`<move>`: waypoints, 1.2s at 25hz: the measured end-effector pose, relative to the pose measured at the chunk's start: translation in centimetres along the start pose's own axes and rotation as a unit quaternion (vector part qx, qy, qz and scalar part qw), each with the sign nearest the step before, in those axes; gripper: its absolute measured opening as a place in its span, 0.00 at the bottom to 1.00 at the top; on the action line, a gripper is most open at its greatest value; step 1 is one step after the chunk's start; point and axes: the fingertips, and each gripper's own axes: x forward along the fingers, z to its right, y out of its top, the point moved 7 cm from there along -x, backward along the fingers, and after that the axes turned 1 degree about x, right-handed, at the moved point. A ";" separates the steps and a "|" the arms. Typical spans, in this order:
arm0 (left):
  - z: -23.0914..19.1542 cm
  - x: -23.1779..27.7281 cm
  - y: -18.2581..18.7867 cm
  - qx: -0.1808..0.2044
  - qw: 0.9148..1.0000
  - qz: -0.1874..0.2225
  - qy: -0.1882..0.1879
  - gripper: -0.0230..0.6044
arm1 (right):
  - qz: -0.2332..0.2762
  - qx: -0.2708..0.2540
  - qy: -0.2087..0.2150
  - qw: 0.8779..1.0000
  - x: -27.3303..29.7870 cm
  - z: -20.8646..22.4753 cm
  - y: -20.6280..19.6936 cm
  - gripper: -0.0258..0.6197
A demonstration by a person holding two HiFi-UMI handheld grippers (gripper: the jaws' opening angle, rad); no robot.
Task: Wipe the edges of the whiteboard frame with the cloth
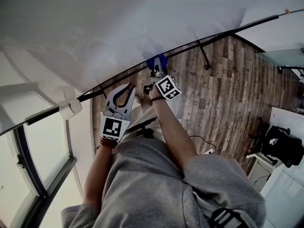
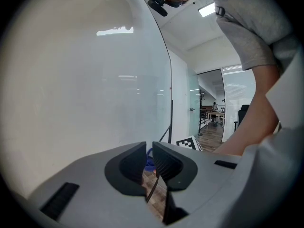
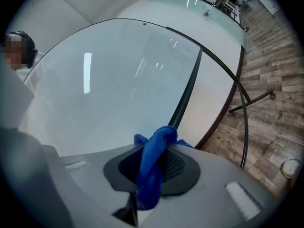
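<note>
Wiping under way at the whiteboard's lower edge, extent done unclear.
Head view: blue cloth in right tool at the dark frame; left tool idle just beside. Left gripper view: pressed almost together on nothing. Right gripper view: pinching the cloth, bunched tip at the dark edge; likely most of the frame left to do.

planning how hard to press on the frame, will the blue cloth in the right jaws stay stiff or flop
Probably floppy: the blue cloth bunches and droops where the right gripper pinches it. Likely light too, a small pinch holds it all. Its knit looks grippy, so it should drag on the whiteboard frame rather than slip.
</note>
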 end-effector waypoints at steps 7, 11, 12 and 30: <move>-0.3 -0.3 0.2 -0.014 1.000 -0.003 0.016 0.11 | 0.019 0.038 -0.012 0.999 -0.1 -0.2 -0.4 0.13; -0.5 -1.2 -0.1 -0.033 0.998 -0.011 0.058 0.11 | 0.012 0.062 -0.024 0.998 -0.1 -0.2 -0.3 0.13; -0.5 -1.5 -0.1 -0.037 0.997 -0.012 0.069 0.11 | 0.011 0.067 -0.027 0.997 -0.1 -0.1 -0.3 0.13; -1.2 -6.0 -0.6 -0.029 0.997 -0.012 0.074 0.11 | 0.040 0.122 -0.048 0.991 -1.2 -1.7 -3.8 0.13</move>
